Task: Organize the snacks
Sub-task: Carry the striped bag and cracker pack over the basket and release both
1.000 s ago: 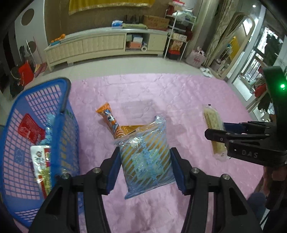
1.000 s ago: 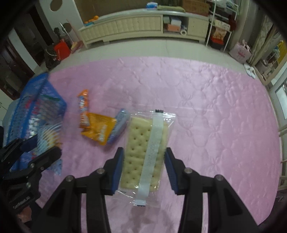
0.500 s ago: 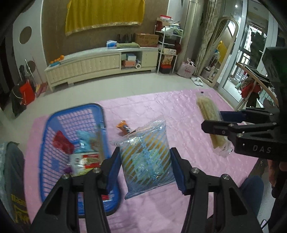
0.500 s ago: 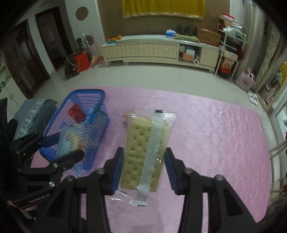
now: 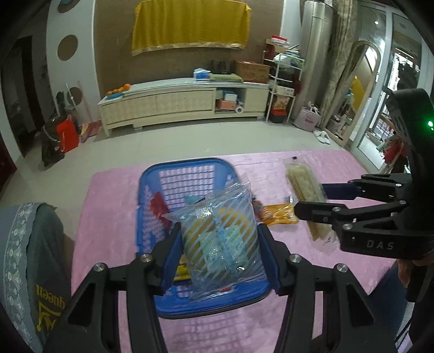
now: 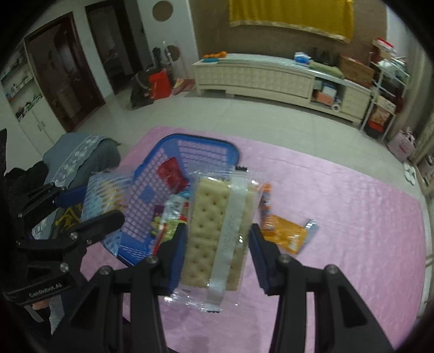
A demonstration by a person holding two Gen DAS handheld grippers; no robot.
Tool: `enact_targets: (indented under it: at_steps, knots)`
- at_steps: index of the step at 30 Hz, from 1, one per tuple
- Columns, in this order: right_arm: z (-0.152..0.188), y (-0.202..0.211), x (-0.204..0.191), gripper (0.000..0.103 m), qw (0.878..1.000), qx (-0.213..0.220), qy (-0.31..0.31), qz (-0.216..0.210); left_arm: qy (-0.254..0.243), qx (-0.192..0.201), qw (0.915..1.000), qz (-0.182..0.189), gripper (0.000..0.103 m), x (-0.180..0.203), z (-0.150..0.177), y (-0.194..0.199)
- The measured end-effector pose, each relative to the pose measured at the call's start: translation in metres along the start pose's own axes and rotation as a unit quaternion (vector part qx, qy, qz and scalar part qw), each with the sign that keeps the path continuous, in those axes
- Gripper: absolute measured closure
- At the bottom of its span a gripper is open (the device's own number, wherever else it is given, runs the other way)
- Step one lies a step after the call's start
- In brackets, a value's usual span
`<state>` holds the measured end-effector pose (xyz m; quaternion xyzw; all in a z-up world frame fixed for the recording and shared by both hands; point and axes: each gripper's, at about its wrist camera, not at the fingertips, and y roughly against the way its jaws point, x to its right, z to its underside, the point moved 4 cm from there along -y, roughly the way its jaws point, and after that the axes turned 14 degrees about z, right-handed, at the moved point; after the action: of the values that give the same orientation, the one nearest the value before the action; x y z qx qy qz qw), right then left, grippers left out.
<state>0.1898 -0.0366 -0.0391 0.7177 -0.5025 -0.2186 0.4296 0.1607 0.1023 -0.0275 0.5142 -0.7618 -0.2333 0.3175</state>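
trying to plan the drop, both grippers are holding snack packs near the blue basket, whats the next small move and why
Probably lower the left gripper a little and release: its striped bag already hangs over the blue basket, while the right gripper's cracker pack sits beside the basket.

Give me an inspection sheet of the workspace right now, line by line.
Surface: pink quilted cover, wrinkled, no spill seen.
Job's things: blue basket holds several packets; orange snack packets lie on the cover beside it.
Left gripper: shut on a blue-striped snack bag, held above the basket.
Right gripper: shut on a cracker packet, near the basket's right side.
Clutter: grey garment beside the cover's left edge.
Cables: nothing seen.
Surroundings: tiled floor, cream cabinet, yellow cloth on the wall, shelf rack.
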Motion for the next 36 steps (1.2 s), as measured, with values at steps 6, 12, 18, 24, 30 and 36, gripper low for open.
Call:
enact_targets:
  at_steps: [6,12,18,24,30,36]
  knots:
    - [-0.006,-0.024,-0.039,0.053,0.999,-0.019,0.022,-0.014,0.016,-0.005,0.9997,-0.015,0.052,-0.032,0.017,-0.001]
    - [-0.007,-0.048,-0.058,0.053,0.998,-0.040,0.038,-0.003,0.038,-0.007,0.9992,-0.013,0.052,-0.056,0.022,-0.008]
    - [-0.021,-0.070,-0.065,0.053,0.998,-0.056,0.039,0.005,0.043,-0.012,0.9990,-0.003,0.052,-0.075,0.016,-0.023]
    - [-0.036,-0.090,-0.061,0.053,0.997,-0.065,0.040,0.017,0.025,-0.022,0.9993,0.013,0.052,-0.078,0.000,-0.046]
    - [-0.052,-0.102,-0.062,0.053,0.996,-0.055,0.069,0.032,0.017,-0.037,0.9989,0.024,0.052,-0.081,-0.017,-0.066]
    - [-0.060,-0.110,-0.065,0.053,0.994,-0.057,0.093,0.029,0.008,-0.050,0.9983,0.027,0.052,-0.085,-0.023,-0.080]
